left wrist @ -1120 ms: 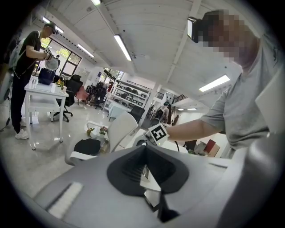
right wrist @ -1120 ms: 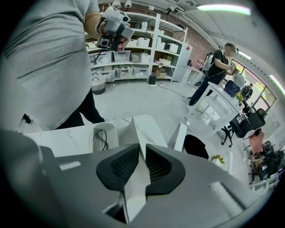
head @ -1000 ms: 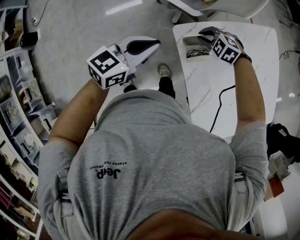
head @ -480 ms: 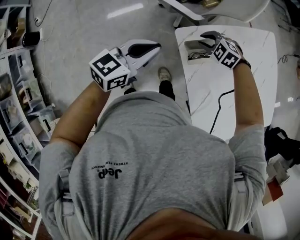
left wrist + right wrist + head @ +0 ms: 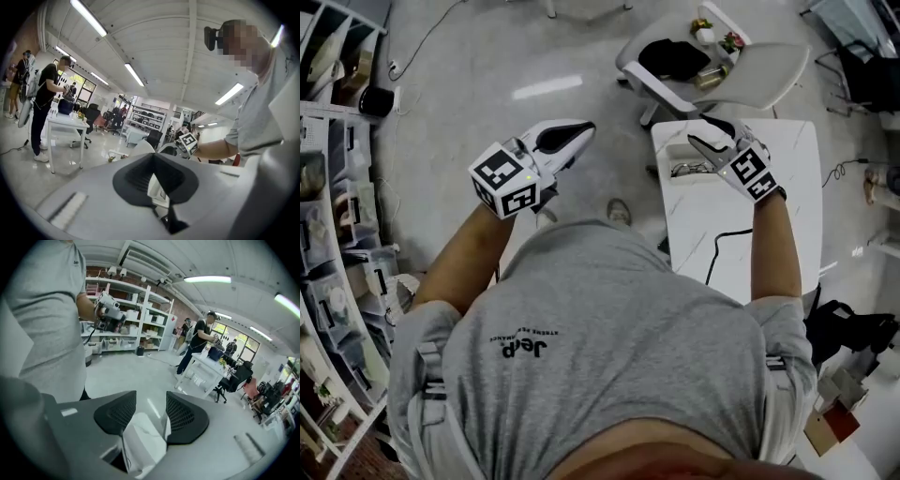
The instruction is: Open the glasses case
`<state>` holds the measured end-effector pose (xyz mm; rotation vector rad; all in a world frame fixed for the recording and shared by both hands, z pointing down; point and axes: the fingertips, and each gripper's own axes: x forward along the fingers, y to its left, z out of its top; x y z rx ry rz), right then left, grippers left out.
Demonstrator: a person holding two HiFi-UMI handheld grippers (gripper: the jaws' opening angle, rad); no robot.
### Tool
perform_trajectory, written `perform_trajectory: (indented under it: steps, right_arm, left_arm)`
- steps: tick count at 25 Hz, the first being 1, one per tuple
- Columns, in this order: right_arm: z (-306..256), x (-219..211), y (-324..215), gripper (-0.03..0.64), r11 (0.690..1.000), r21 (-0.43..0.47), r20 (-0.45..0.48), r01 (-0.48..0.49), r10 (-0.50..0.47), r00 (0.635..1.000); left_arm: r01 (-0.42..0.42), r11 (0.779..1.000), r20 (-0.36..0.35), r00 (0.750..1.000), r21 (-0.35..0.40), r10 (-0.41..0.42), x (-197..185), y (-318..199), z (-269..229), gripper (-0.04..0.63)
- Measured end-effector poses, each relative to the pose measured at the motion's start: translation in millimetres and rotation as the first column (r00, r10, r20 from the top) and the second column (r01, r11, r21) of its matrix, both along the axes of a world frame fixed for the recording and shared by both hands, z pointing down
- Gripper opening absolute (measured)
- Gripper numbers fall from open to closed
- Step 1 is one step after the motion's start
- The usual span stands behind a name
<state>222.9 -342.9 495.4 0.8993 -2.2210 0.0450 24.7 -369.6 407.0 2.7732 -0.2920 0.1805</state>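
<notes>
We see a glossy grey floor [image 5: 469,66] and, upper right, a white marbled table [image 5: 787,216]; the white rectangular glasses case [image 5: 680,161] lies open there; our right gripper [image 5: 705,133] over it, jaws opening, empty; left gripper [image 5: 584,130] clenched, empty, upper left.

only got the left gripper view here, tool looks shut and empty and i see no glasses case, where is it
observer: The glasses case lies on the white table, at its far left corner in the head view, just beside the right tool.
operator: open or closed
observer: It looks open: glasses show inside it.
operator: right tool holding anything
observer: No. In the right gripper view its jaws are opening, with only floor between them.
</notes>
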Motion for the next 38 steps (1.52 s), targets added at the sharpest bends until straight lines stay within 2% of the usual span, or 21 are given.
perform_trajectory:
  steps: [3,6,11,15,19,24,27,30,33,38]
  right_arm:
    - [-61,-26,-17,0.182,0.992,0.118,0.093,-0.035,0.024,0.995]
    - [-123,-60,-33,0.181,0.970,0.234,0.209,-0.065,0.015,0.978]
    - [-206,-116,-45,0.181,0.937,0.328,0.413,-0.121,-0.027,0.910]
    - [-240,-157,-48,0.181,0.932,0.340,0.507,-0.128,-0.067,0.859]
    - [-256,-206,-51,0.180,0.940,0.333,0.545,-0.069,-0.133,0.828]
    - [-251,-259,-53,0.175,0.956,0.292,0.588,0.002,-0.182,0.788]
    - [-246,-276,-56,0.101,0.961,0.277,0.591,0.021,-0.187,0.785]
    - [-239,-279,-62,0.005,0.968,0.250,0.618,-0.003,-0.157,0.770]
    - [-233,-282,-67,0.003,0.976,0.219,0.649,-0.013,-0.135,0.748]
    - [-230,-285,-71,0.003,0.977,0.215,0.634,-0.005,-0.136,0.761]
  left_arm:
    - [0.086,0.995,-0.046,0.995,0.049,-0.083,-36,-14,-34,0.046]
    - [0.175,0.980,-0.087,0.982,0.099,-0.167,-78,-25,-66,0.046]
    - [0.317,0.936,-0.136,0.945,0.152,-0.297,-144,-34,-109,0.045]
    - [0.405,0.898,-0.151,0.912,0.174,-0.382,-185,-35,-136,0.046]
    - [0.484,0.852,-0.166,0.873,0.197,-0.458,-225,-27,-158,0.046]
    - [0.563,0.802,-0.181,0.826,0.200,-0.534,-275,-17,-165,0.046]
    - [0.600,0.776,-0.198,0.799,0.195,-0.568,-297,-12,-167,0.046]
    - [0.622,0.760,-0.197,0.782,0.188,-0.592,-311,-9,-164,0.045]
    - [0.637,0.750,-0.195,0.770,0.175,-0.608,-321,-6,-159,0.046]
    - [0.643,0.749,-0.203,0.764,0.163,-0.612,-327,-7,-154,0.046]
